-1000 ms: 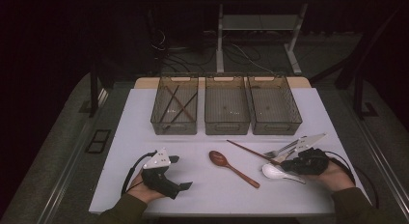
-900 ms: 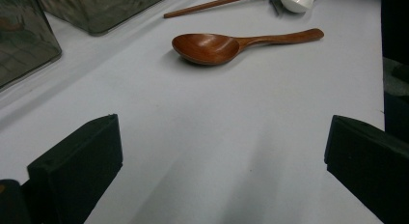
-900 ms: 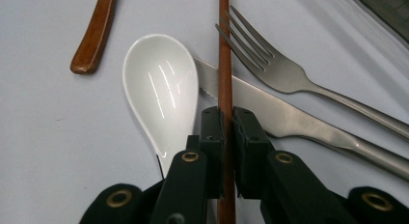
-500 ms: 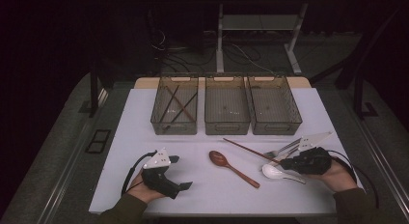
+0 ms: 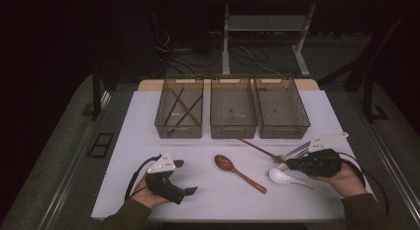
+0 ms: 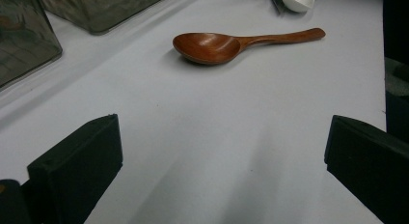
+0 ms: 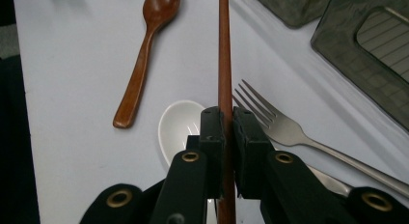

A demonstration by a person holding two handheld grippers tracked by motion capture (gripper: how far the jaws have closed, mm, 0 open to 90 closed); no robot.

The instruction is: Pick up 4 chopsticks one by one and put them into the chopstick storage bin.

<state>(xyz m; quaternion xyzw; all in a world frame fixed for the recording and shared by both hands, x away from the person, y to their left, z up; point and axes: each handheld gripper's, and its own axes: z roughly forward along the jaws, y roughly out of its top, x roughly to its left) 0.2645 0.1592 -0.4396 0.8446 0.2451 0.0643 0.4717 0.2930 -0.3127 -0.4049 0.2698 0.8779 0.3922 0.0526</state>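
While the right gripper [image 7: 225, 119] has its jaws clamped on the chopstick [image 7: 223, 50] near the table's right edge, the stick's long axis runs on toward the far-left tray [image 5: 179, 113], where others lie. The left gripper [image 5: 190, 191] rests near the front edge, jaws apart.
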